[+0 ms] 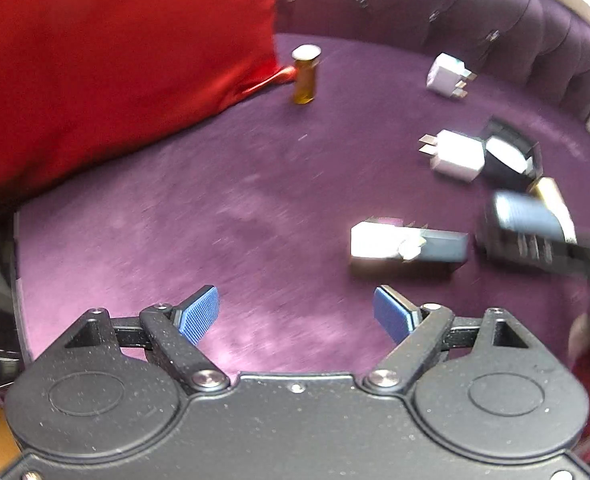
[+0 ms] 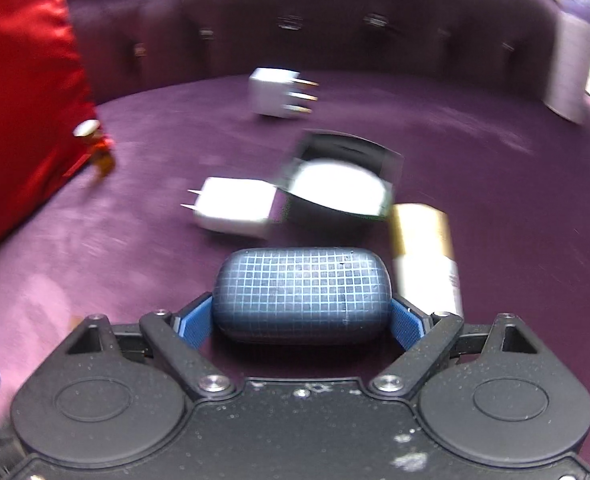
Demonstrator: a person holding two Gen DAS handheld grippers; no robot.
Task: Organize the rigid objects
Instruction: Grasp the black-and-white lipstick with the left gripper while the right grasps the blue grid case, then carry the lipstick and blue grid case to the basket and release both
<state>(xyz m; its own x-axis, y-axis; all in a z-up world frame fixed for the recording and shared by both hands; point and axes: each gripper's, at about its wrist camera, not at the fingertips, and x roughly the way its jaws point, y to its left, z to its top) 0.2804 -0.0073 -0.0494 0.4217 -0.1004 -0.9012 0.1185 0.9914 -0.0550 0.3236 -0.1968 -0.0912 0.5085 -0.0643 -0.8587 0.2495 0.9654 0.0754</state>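
Observation:
My right gripper (image 2: 301,320) is shut on a dark blue grid-patterned case (image 2: 301,292) and holds it over the purple seat (image 2: 135,240); it shows blurred at the right of the left wrist view (image 1: 523,216). My left gripper (image 1: 295,312) is open and empty above the seat (image 1: 175,220). A white and dark box (image 1: 407,244) lies just ahead of it. A white charger (image 1: 455,156) (image 2: 235,208) lies beside a black and white device (image 1: 507,152) (image 2: 339,184). A second white plug (image 1: 447,76) (image 2: 279,92) lies farther back. An amber pill bottle (image 1: 305,76) stands by the cushion. A gold and white tube (image 2: 423,256) lies right of the case.
A red cushion (image 1: 115,60) (image 2: 19,100) fills the left side. The tufted purple backrest (image 1: 475,12) (image 2: 315,28) curves around the back. A pale lilac object (image 2: 571,68) leans at the far right.

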